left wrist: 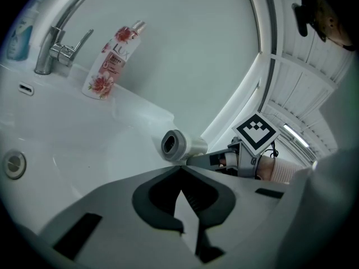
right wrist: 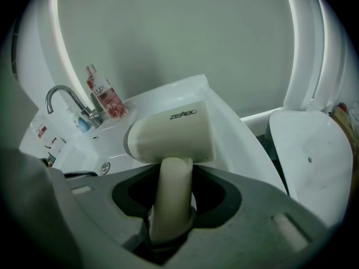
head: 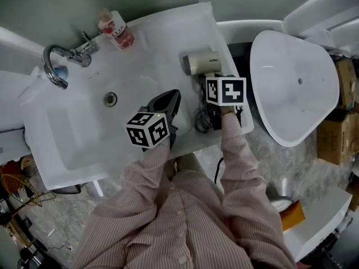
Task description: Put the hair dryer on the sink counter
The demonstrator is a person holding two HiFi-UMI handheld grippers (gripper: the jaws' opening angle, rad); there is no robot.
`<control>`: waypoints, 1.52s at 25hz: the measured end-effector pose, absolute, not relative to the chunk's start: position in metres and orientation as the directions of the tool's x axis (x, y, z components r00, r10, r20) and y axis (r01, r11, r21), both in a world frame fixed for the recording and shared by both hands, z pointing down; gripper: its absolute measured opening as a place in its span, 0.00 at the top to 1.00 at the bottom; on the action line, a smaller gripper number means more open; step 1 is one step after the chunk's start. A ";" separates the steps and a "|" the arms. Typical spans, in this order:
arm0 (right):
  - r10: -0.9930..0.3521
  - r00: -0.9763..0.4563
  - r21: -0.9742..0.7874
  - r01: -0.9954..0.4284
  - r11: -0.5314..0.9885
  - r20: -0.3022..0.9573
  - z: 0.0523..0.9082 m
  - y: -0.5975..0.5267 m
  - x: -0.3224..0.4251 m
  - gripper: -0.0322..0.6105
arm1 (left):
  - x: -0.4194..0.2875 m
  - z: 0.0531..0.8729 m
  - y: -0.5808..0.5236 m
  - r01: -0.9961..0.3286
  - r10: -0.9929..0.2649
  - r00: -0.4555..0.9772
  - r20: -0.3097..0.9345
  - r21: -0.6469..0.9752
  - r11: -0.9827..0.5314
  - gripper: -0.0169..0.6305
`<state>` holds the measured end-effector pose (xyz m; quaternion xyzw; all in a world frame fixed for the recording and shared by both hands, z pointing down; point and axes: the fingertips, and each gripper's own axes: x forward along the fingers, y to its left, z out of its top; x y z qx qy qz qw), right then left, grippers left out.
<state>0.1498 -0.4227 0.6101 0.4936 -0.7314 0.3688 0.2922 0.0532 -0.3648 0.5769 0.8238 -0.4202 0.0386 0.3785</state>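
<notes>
Gripping the dryer (right wrist: pixel 168 136) by its handle with the right gripper (right wrist: pixel 171 206), jaws set wide round that thick stem and pressing on it. Lying, or nearly so, on the right ledge of the counter (head: pixel 168 32), barrel pointing toward the basin; cannot tell from any view whether fully settled. To finish well: lower until the body bears flat on the ledge, well in from the outer edge next to the toilet (head: pixel 291 83). Then spread the jaws and draw straight back along the handle, so as not to roll or drag it. Mind the cord (head: pixel 202 119), coiled at the front edge beside the handle, and avoid snagging it on the way out. Leave the left gripper (left wrist: pixel 180 168) hanging over the basin, jaws pressed together on nothing; probably no call for it unless the dryer rocks. From the head view alone: the cord, the width of the ledge, and where both grippers sit relative to the basin. From the right gripper view alone: the handle seated between the jaws, and the brand print on the body. From the left gripper view alone: the barrel's open end, low against the counter, with the bottle (left wrist: pixel 111 60) and faucet (left wrist: pixel 59 43) well apart behind it.
</notes>
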 end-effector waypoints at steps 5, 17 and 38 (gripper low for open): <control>-0.497 -0.336 -0.253 -0.940 0.229 0.800 0.612 -0.422 0.150 0.70 | 0.053 0.576 -0.364 -0.719 -0.664 0.646 0.377 0.593 -0.362 0.97; -0.503 -0.364 -0.296 -0.931 0.212 0.784 0.614 -0.420 0.148 0.66 | 0.053 0.570 -0.360 -0.715 -0.664 0.652 0.366 0.589 -0.377 0.97; -0.753 -0.299 -0.197 -0.954 0.225 0.586 0.545 -0.381 0.170 0.84 | 0.043 0.492 -0.326 -0.713 -0.685 0.683 0.254 0.436 -0.549 0.97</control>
